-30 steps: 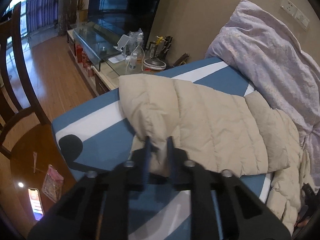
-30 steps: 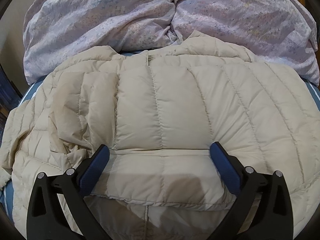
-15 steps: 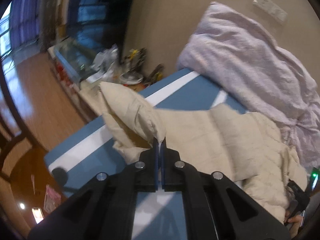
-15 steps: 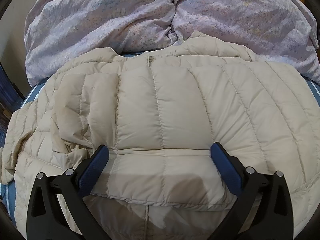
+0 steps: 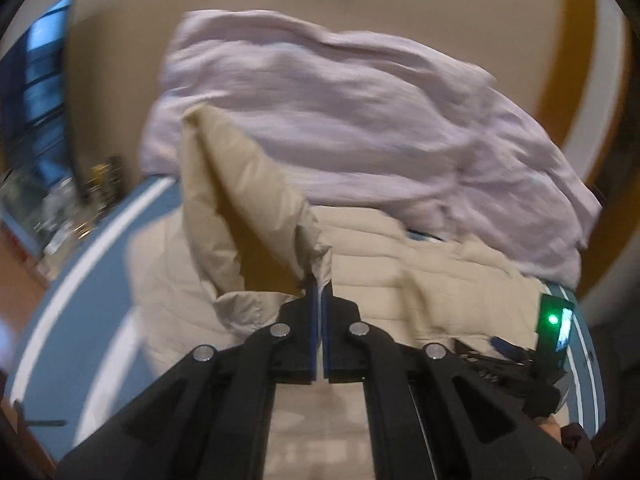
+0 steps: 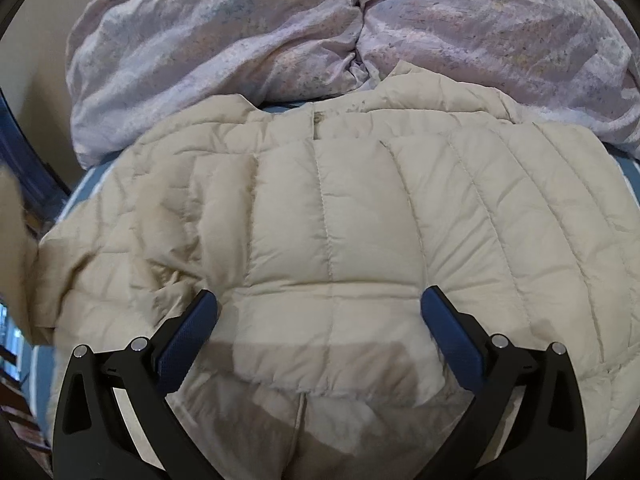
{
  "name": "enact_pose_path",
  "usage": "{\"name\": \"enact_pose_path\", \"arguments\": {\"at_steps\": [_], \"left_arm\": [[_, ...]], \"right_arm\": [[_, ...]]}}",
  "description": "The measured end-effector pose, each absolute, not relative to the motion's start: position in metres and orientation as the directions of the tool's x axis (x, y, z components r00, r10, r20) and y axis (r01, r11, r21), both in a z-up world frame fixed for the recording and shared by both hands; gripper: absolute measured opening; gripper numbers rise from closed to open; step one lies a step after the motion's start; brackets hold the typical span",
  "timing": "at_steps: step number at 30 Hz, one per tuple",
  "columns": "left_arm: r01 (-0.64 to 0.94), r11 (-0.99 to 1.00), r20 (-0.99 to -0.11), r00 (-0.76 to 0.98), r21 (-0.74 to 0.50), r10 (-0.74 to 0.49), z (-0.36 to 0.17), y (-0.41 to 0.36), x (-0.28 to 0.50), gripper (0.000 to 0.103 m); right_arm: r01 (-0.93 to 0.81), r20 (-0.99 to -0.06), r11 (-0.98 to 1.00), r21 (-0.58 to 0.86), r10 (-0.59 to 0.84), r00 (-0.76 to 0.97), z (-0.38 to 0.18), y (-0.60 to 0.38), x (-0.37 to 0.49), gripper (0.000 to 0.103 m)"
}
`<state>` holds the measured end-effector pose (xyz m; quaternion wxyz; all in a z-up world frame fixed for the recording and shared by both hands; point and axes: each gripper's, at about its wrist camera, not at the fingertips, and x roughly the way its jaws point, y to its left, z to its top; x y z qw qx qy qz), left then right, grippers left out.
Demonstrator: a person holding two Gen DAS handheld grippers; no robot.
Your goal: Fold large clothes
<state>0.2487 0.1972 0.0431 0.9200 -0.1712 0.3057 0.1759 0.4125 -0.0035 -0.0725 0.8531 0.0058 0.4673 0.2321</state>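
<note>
Currently, your left gripper point(image 5: 319, 294) pinches the jacket point(image 6: 332, 216) sleeve point(image 5: 240, 204), raised toward 11 o'clock. Right gripper point(image 6: 320, 312) spread, empty. Folding barely begun; body unfolded.

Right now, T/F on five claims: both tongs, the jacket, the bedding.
1. The left tongs are shut on a fold of the beige puffer jacket. True.
2. The right tongs are clamped on the jacket. False: open wide, over the jacket's quilted panel, gripping nothing.
3. A lilac duvet is bunched up beyond the jacket. True.
4. The jacket lies on a bare wooden floor. False: it lies on a blue sheet with white stripes.
5. The fold in the left tongs lies flat. False: it is lifted and stands up off the jacket.
</note>
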Motion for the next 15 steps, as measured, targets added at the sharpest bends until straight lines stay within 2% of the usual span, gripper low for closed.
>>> {"name": "enact_pose_path", "arguments": {"at_steps": [8,15], "left_arm": [[-0.255,0.938,-0.634,0.771,-0.235,0.051,0.032,0.119,0.31,0.002],[-0.115,0.949,-0.627,0.772,-0.295,-0.102,0.025,0.057,0.35,0.002]], "right_arm": [[-0.388,-0.77,0.887,0.252,0.427,0.475,-0.054,-0.046,0.404,0.102],[-0.345,-0.742,0.921,0.183,0.359,0.566,-0.043,-0.094,0.401,0.102]]}}
